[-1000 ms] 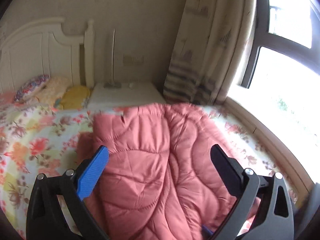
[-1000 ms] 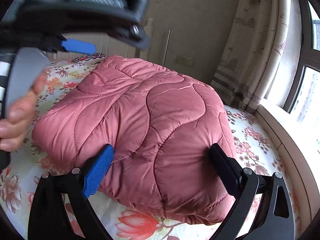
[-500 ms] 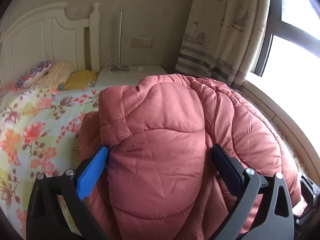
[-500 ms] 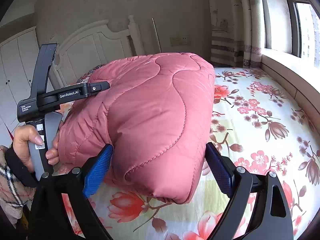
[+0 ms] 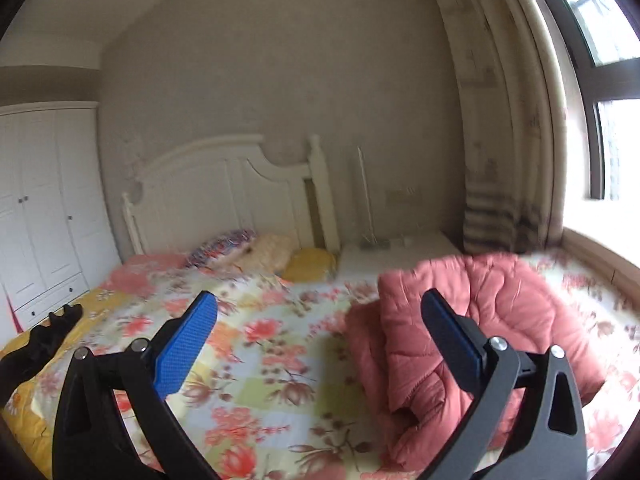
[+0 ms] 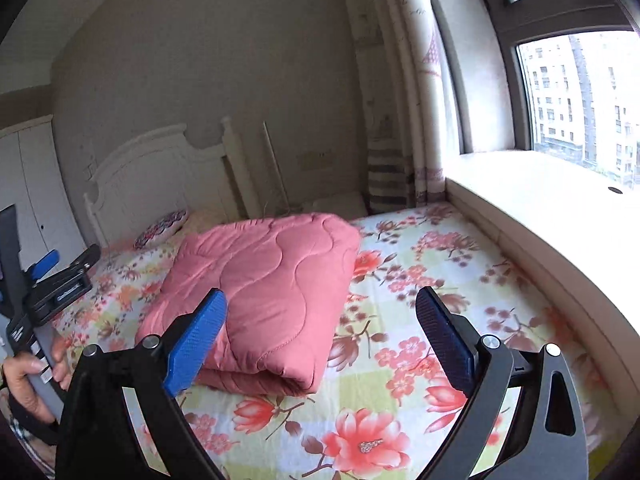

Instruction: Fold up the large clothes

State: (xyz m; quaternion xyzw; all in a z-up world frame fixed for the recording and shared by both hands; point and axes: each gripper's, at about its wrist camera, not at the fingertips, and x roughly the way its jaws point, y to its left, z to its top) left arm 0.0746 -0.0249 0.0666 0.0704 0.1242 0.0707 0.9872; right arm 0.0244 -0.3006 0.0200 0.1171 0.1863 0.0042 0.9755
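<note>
A pink quilted garment lies folded in a thick bundle on the floral bedsheet. In the left wrist view the garment lies to the right, partly behind the right finger. My left gripper is open and empty, raised above the bed to the left of the bundle. My right gripper is open and empty, held above the near edge of the bundle. In the right wrist view the left gripper shows at the left edge, held in a hand.
A white headboard and several pillows are at the far end. A black cloth lies at the bed's left edge. A window ledge and curtain run along the right. A white wardrobe stands left.
Both grippers have pulled back and up from the pink bundle. The left gripper has swung left, so the bundle now sits to its right. The bundle rests on the bed.
</note>
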